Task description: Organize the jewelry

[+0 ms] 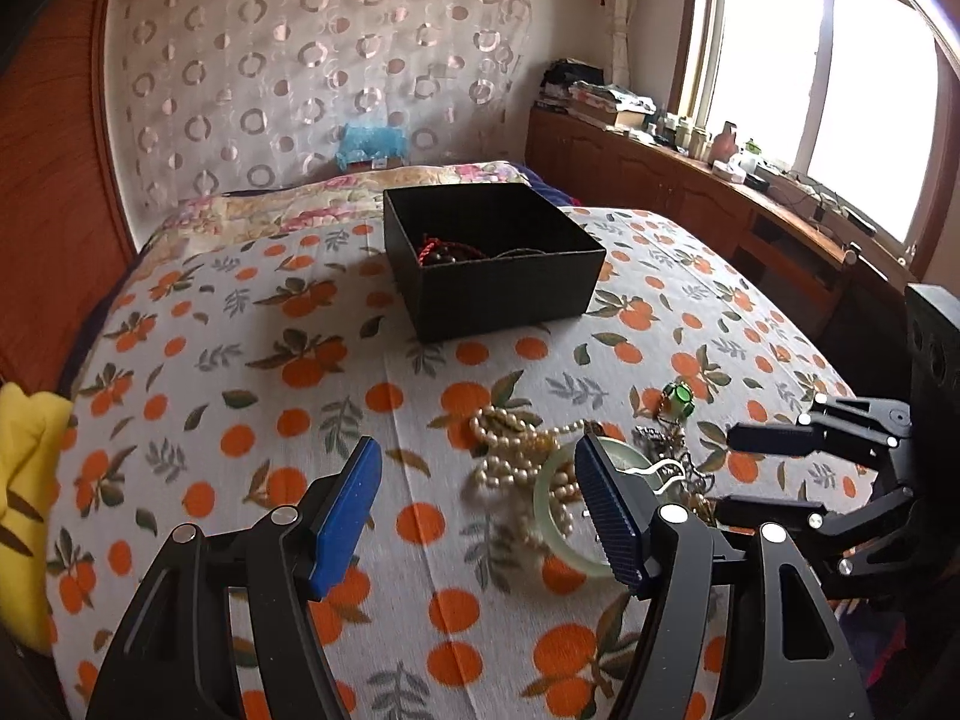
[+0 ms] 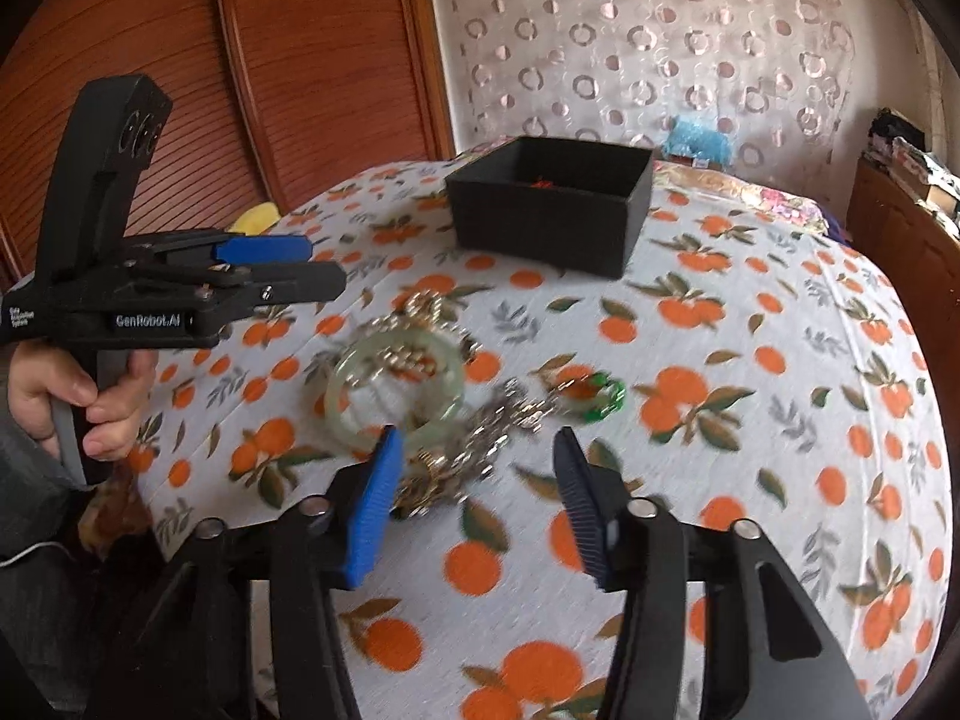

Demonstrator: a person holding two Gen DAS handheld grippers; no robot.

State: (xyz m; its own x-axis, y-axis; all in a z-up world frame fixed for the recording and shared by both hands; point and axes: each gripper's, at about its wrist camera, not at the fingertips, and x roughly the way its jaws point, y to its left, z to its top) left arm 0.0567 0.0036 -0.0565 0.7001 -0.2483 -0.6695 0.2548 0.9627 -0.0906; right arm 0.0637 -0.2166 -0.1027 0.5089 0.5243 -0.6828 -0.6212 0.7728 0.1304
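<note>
Jewelry pile on bedspread; black box beyond.

A box stands on the bedspread, toward the far end of the bed, with beads lying inside it. Nearer the cameras, a heap of jewelry lies on the spread: a pearl strand, a bangle partly over it, a tangle of chains beside these, and a small faceted piece at the heap's far right edge. Behind the box, folded bedding lies against a curtain. A cabinet top runs along the right, beneath a window.
</note>
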